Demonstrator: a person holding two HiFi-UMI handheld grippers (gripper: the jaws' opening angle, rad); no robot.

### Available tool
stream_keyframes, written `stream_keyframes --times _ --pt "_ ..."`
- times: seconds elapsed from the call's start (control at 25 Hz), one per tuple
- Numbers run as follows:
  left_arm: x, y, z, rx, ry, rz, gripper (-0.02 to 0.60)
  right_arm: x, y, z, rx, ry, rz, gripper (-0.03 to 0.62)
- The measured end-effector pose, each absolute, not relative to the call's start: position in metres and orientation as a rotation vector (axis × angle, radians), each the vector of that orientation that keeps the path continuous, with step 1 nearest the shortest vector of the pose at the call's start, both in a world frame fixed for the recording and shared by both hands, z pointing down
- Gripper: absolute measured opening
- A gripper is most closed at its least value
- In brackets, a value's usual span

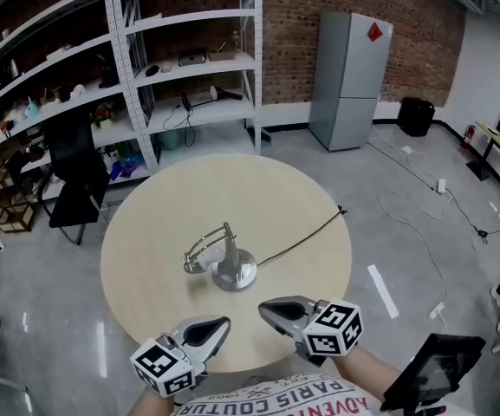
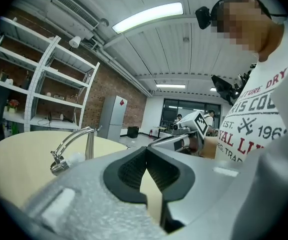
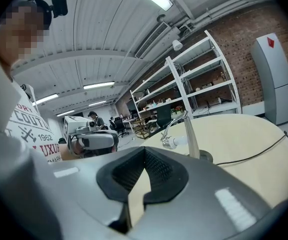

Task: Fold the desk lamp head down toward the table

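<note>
**Both my claws shut and empty, lamp out on the table**

My left gripper (image 1: 224, 322) is at the near edge of the round, pale wooden table (image 1: 172, 202). In the left gripper view its two black ribbed pads (image 2: 134, 171) meet at the tips with nothing between them. My right gripper (image 1: 263, 306) is just beside it, also over the near edge. Its jaws are likewise pressed together on nothing, as the right gripper view shows at the closed tips (image 3: 144, 151). Each claw carries its cube of square markers, and neither touches the lamp.

The silver metal desk lamp (image 1: 224, 258) stands near the middle of the table, well apart from both claws. Its round shiny base (image 1: 237, 274) sits flat on the wood. From a short post the thin arm curves over and down to the left. The small lamp head (image 1: 195, 263) hangs low beside the base, close to the tabletop, though I cannot tell whether it touches. A thin black cable (image 1: 306, 241) runs from the base to the table's right rim.

Beyond the table are white metal shelving (image 1: 180, 50) and a tall grey fridge (image 1: 349, 81) against a brick wall.
</note>
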State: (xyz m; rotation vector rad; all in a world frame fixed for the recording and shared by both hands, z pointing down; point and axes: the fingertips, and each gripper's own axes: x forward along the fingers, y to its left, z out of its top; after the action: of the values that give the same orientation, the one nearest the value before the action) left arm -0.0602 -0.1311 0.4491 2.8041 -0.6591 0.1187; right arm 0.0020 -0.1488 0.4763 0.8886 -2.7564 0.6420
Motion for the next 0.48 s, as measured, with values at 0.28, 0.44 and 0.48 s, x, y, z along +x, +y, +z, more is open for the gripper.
stream_keyframes --times 0.28,0.44,0.48 --pt "-0.037 -0.103 0.434 2.768 -0.683 0.094 0.000 0.023 -0.112 0.468 0.868 -2.751 0.618 0.002" --pt "-0.023 -0.082 0.427 2.786 -0.712 0.102 0.000 0.036 -0.090 0.468 0.858 -2.762 0.617 0.002" --pt "-0.020 -0.077 0.426 2.785 -0.716 0.104 0.000 0.039 -0.084 0.468 0.856 -2.763 0.617 0.002"
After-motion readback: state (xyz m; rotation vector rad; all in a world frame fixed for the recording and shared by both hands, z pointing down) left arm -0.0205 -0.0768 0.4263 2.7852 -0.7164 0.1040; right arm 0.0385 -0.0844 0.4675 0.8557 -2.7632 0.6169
